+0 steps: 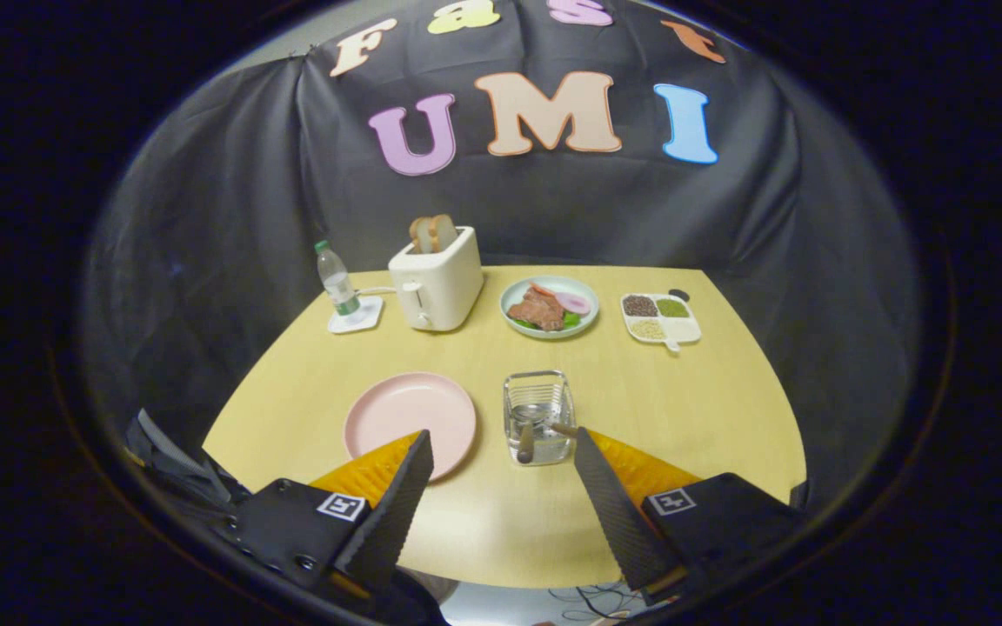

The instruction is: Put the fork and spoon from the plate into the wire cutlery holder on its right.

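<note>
Claw (501, 443) spread wide, gripping nothing, above the near part of the bench (710, 409). Pink plate (405, 409) bare, just ahead of the left finger; wire cutlery holder (538, 416) beside it, utensils inside. Toaster (436, 278), bottle (337, 280), food plate (549, 306) and divided dish (661, 318) sit beyond.

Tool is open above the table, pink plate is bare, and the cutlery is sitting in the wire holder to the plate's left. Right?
Not quite. The gripper view shows the wire holder, with cutlery handles in it, on the right of the pink plate, not the left. The rest holds: the tool is open over the table and the plate is bare.
</note>
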`<state>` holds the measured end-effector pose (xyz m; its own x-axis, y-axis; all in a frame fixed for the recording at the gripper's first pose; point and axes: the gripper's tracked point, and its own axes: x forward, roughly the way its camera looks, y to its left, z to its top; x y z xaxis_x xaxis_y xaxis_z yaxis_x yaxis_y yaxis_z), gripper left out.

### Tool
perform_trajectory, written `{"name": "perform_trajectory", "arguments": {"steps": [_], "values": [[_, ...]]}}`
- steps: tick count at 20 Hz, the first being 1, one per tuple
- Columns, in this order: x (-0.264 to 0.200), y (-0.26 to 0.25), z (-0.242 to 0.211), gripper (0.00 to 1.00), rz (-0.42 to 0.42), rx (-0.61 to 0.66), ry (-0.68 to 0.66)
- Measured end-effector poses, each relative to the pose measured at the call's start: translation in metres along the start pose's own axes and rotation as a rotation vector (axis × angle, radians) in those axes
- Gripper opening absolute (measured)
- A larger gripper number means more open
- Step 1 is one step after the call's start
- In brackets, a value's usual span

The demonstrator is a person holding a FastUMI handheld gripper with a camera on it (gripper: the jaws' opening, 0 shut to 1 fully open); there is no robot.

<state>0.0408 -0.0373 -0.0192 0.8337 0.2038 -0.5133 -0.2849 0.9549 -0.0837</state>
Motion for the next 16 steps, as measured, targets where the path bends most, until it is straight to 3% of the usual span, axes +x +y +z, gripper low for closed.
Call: {"name": "perform_trajectory", "arguments": {"steps": [6, 12, 16], "values": [[-0.015, 0.051, 0.02, 1.0, 0.046, 0.001, -0.147], [-0.019, 0.066, 0.065, 1.0, 0.011, 0.06, -0.358], [-0.03, 0.05, 0.094, 1.0, -0.05, 0.081, -0.475]]}}
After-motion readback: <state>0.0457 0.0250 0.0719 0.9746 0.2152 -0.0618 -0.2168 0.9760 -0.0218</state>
